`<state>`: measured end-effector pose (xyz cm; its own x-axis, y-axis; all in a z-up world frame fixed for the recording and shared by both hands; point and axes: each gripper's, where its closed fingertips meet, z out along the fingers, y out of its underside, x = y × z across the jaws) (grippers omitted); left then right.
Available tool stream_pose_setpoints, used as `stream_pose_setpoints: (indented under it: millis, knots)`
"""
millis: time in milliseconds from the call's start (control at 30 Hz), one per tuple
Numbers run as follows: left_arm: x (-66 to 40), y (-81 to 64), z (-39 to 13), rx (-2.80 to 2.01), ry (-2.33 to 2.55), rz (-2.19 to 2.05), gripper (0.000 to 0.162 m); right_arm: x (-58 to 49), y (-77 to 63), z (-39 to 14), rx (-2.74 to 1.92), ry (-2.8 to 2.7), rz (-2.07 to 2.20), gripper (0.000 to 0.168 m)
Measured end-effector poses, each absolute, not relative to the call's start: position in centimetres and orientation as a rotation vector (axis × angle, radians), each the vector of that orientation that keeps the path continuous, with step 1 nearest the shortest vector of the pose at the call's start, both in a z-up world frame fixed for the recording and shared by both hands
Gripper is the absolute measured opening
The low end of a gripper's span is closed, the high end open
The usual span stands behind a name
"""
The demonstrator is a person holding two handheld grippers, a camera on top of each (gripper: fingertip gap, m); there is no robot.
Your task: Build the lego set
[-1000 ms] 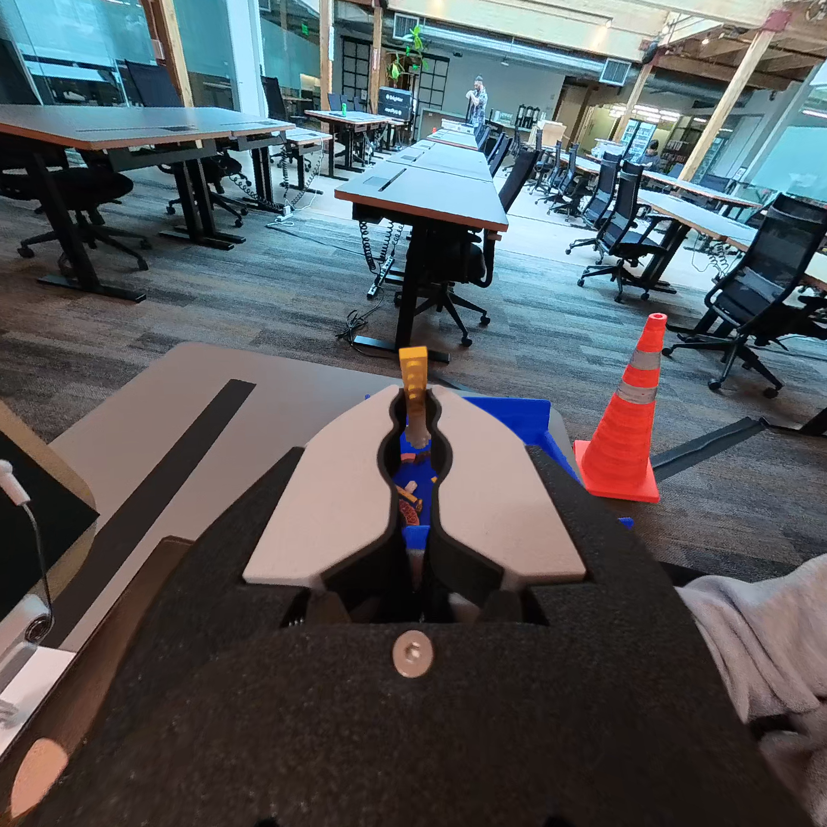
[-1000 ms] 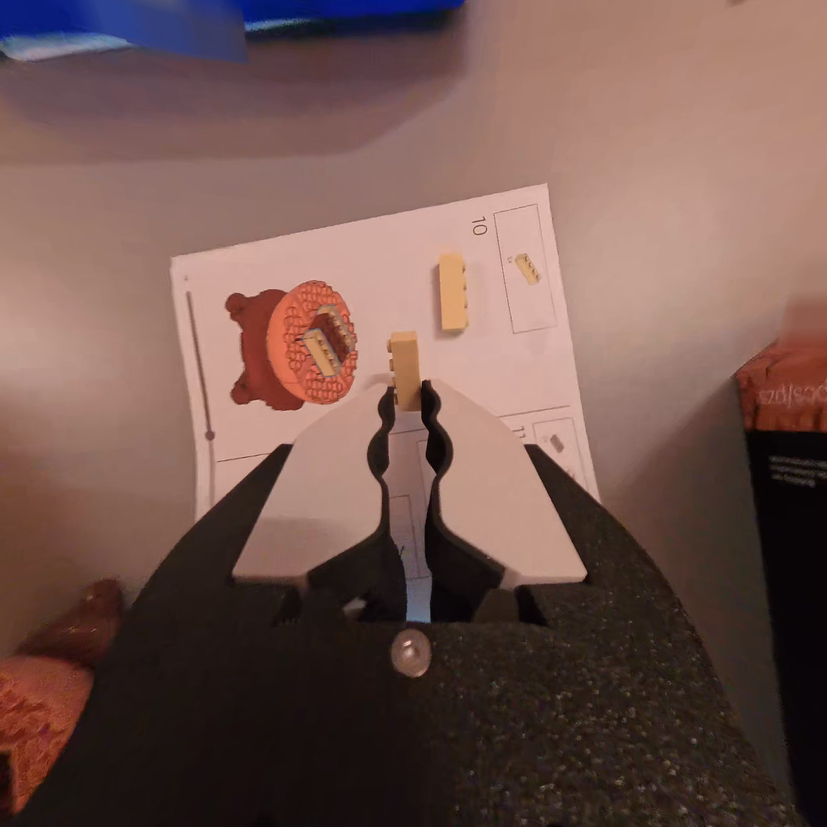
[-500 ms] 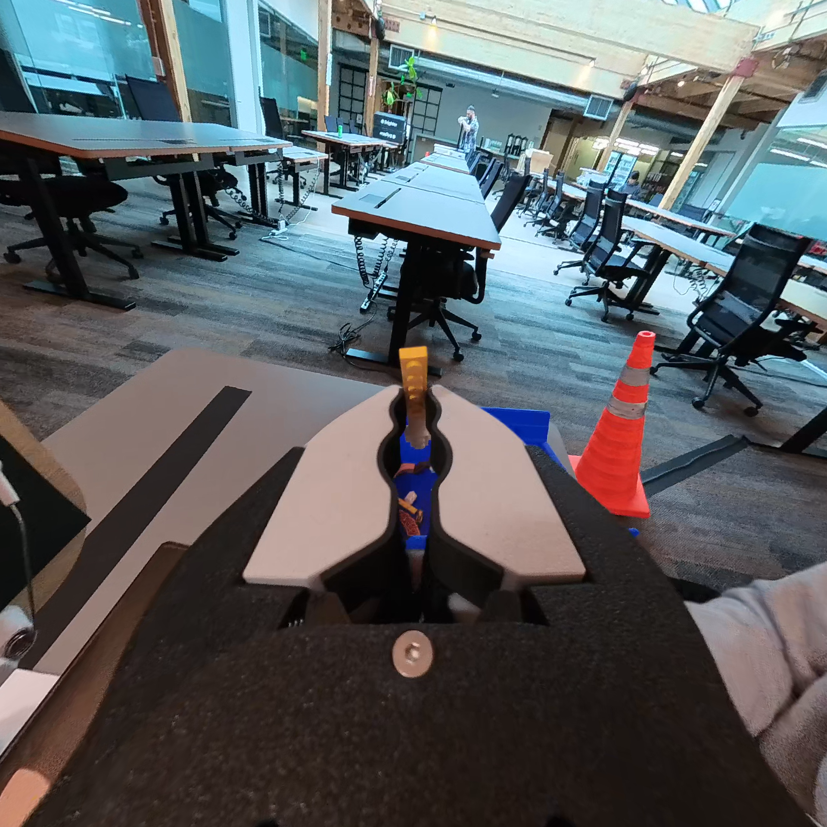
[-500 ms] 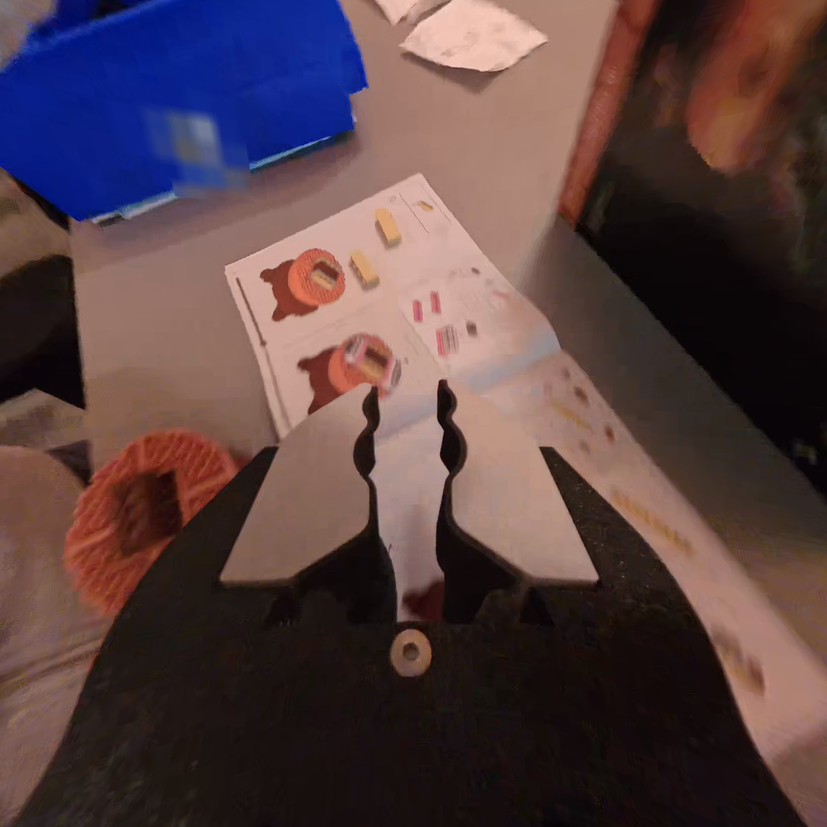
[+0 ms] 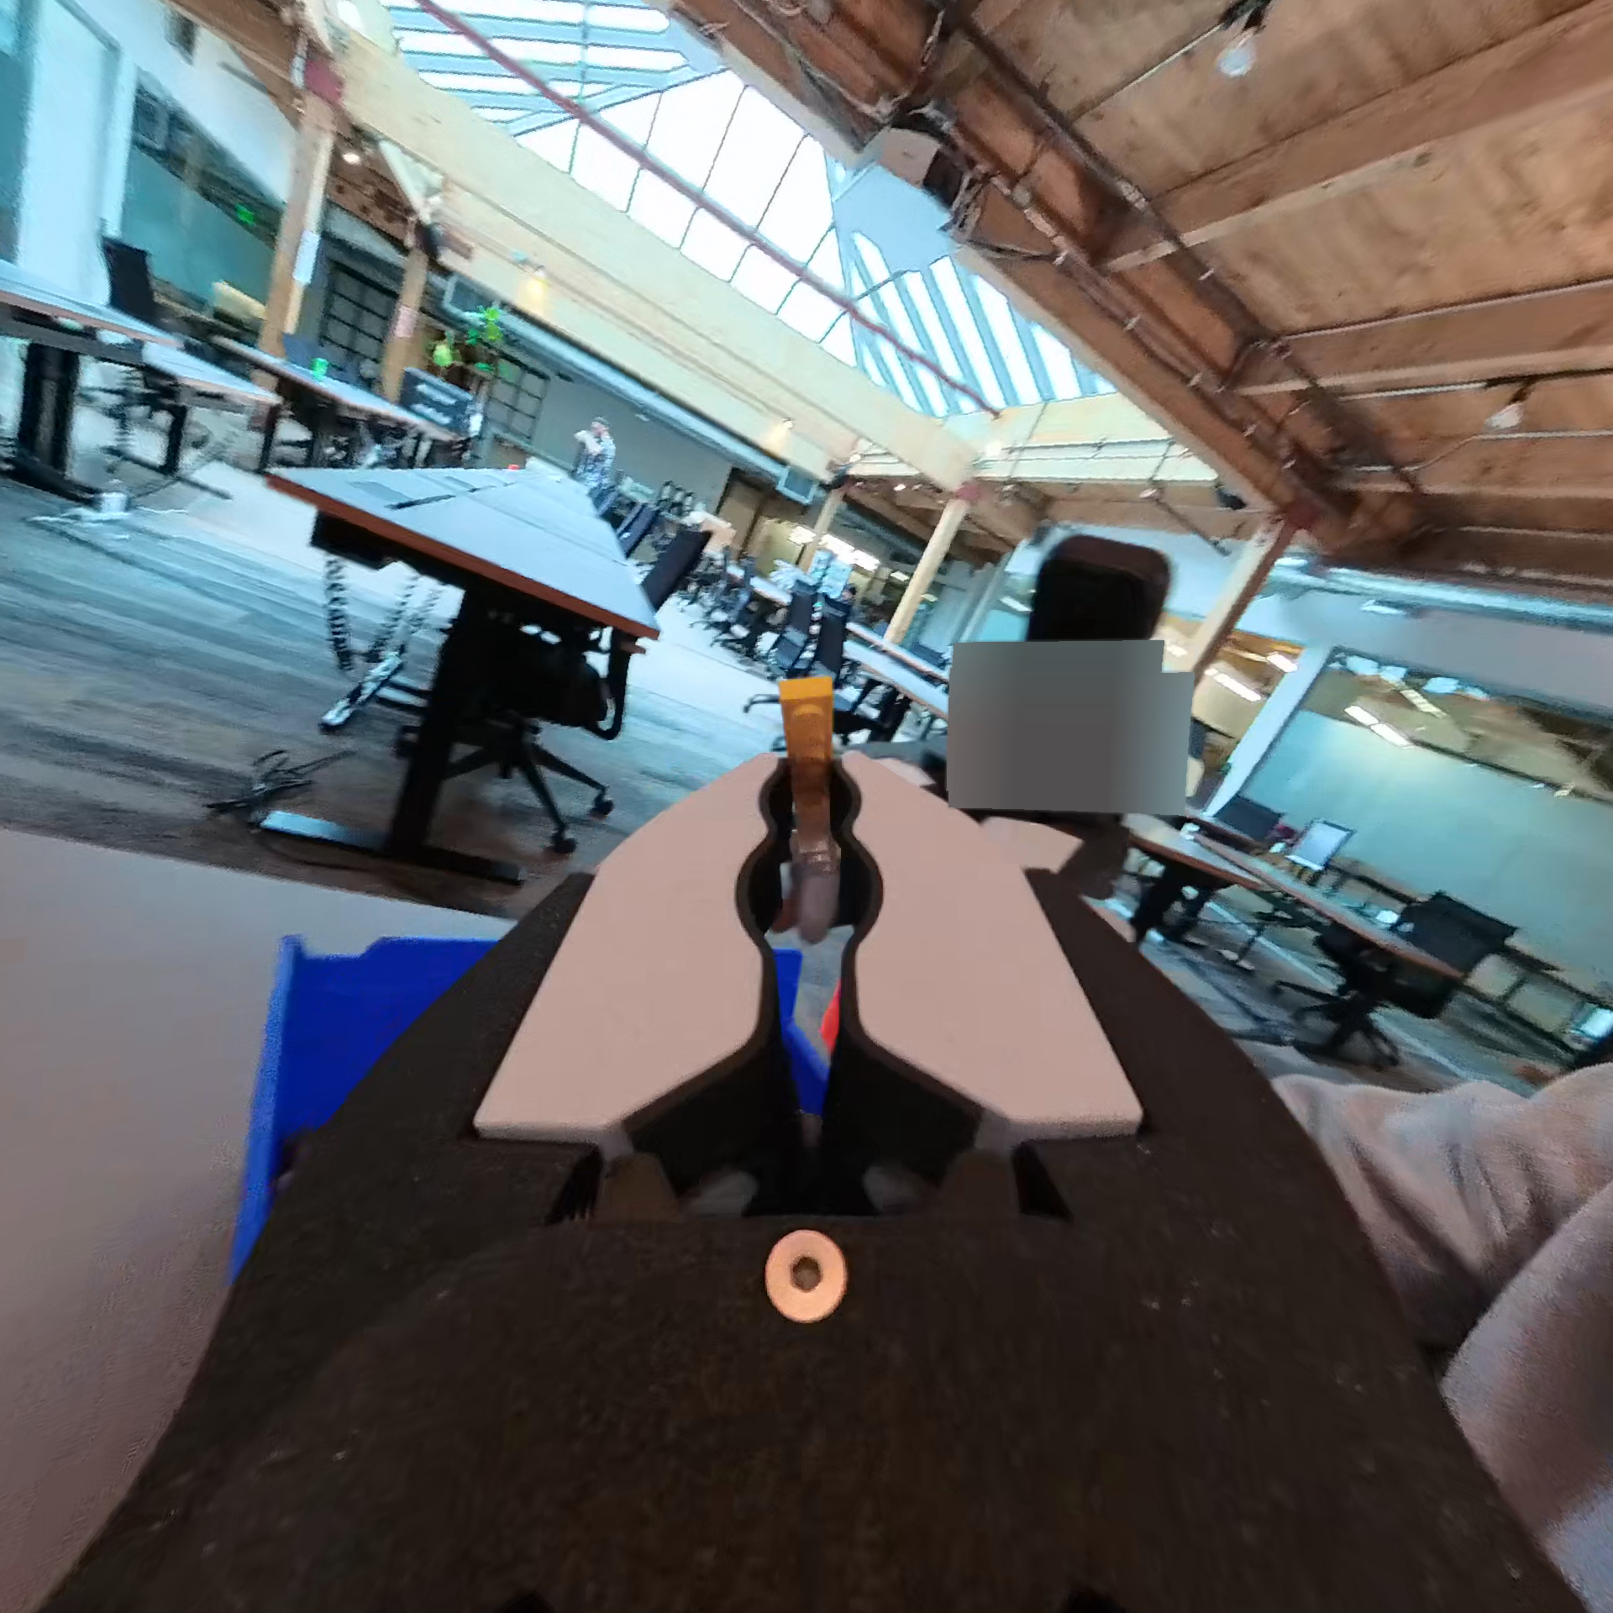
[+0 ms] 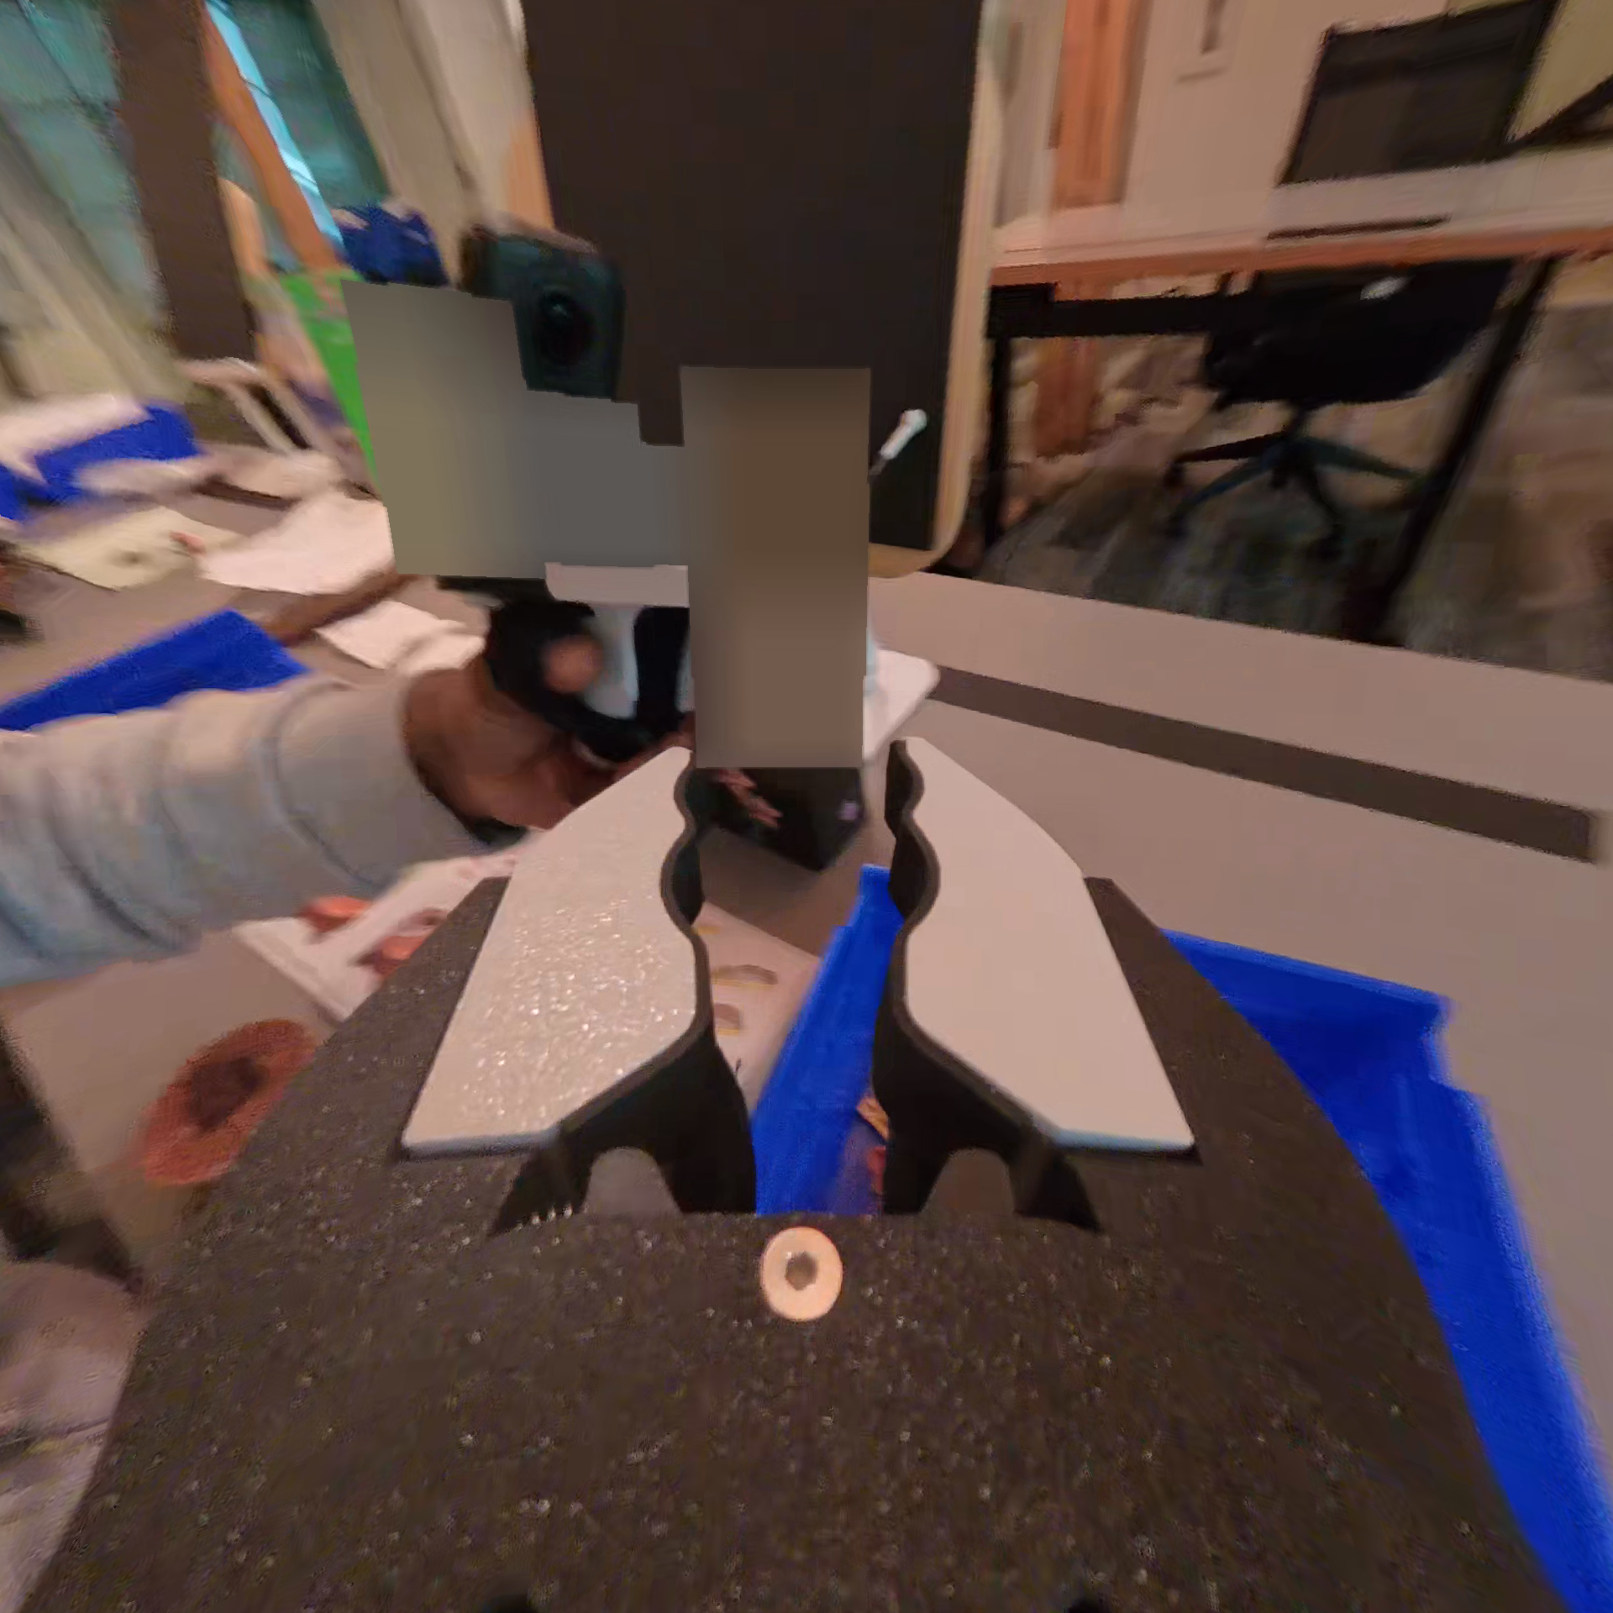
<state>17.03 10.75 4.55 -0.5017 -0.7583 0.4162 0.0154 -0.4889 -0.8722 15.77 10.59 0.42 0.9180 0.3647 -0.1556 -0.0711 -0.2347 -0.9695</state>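
The left gripper [image 5: 809, 768] pinches a slim orange plastic Lego tool [image 5: 805, 733] above the blue plastic bin [image 5: 349, 1030]. The right gripper [image 6: 790, 777] hangs spread and empty over that bin. Left of the bin lies the round orange-brown Lego build [image 6: 218, 1091], apparently unfinished.

An open-plan office: rows of desks [image 5: 489, 541] and swivel chairs [image 5: 541, 698] (skylit timber roof [image 5: 1222, 218]).

Your left camera tilted up across the office toward the ceiling, your right camera level over the bench [image 6: 1222, 689], both catching the blue bin [image 5: 349, 1030].
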Motion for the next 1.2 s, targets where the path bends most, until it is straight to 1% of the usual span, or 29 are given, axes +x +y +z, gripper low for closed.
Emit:
stream_pose_setpoints:
  millis: [67,133,200,300,433,633,733,800,833,900,933,1000,1100,1200]
  knots:
    - [17.2,9.9,5.0,-1.091,1.159,-2.115,0.007,14.9,10.5,1.2,-1.671,-0.187,0.676,0.032]
    - [17.3,9.6,5.5,-1.028,1.126,-2.166,0.007,14.8,9.8,3.1,-1.5,-0.136,0.924,0.025]
    - [17.2,9.7,6.0,-0.973,1.098,-2.19,0.007,15.3,9.5,3.8,-1.413,-0.1,1.022,0.023]
    - [17.4,9.6,5.9,-0.934,1.096,-2.18,0.007,15.8,9.8,3.5,-1.402,-0.078,1.011,0.012]
    - [17.7,9.5,5.9,-0.898,1.077,-2.177,0.007,16.0,9.8,3.2,-1.399,-0.103,1.027,0.011]
    - [18.4,9.1,5.3,-0.905,1.078,-2.059,0.007,16.3,9.6,2.1,-1.507,-0.224,0.867,0.01]
    - [18.3,9.0,6.0,-0.862,0.975,-2.061,0.007,15.8,9.6,2.7,-1.43,-0.189,0.951,0.01]
    - [18.9,10.5,6.5,-0.915,0.837,-1.985,0.007,13.6,10.1,-0.6,-1.584,-0.29,0.888,0.01]
    - [19.1,11.5,6.7,-0.933,0.782,-1.957,0.007,13.1,10.0,-0.6,-1.552,-0.268,0.877,0.01]
    - [19.6,12.2,6.2,-0.977,0.846,-1.94,0.007,14.2,9.2,-0.2,-1.552,-0.237,0.916,0.01]
    - [20.1,12.2,5.2,-1.03,0.95,-1.901,0.007,15.8,9.1,-0.3,-1.571,-0.217,0.842,0.01]
    - [20.9,12.6,2.6,-1.145,1.128,-1.751,0.007,18.6,8.8,-2.9,-1.746,-0.221,0.67,0.01]
    - [21.7,12.5,-2.8,-1.326,1.466,-1.456,0.007,22.2,8.5,-8.9,-2.056,-0.252,0.354,0.011]
    - [21.8,11.8,-6.8,-1.422,1.682,-1.239,0.008,23.4,8.2,-13.5,-2.248,-0.331,0.176,0.011]
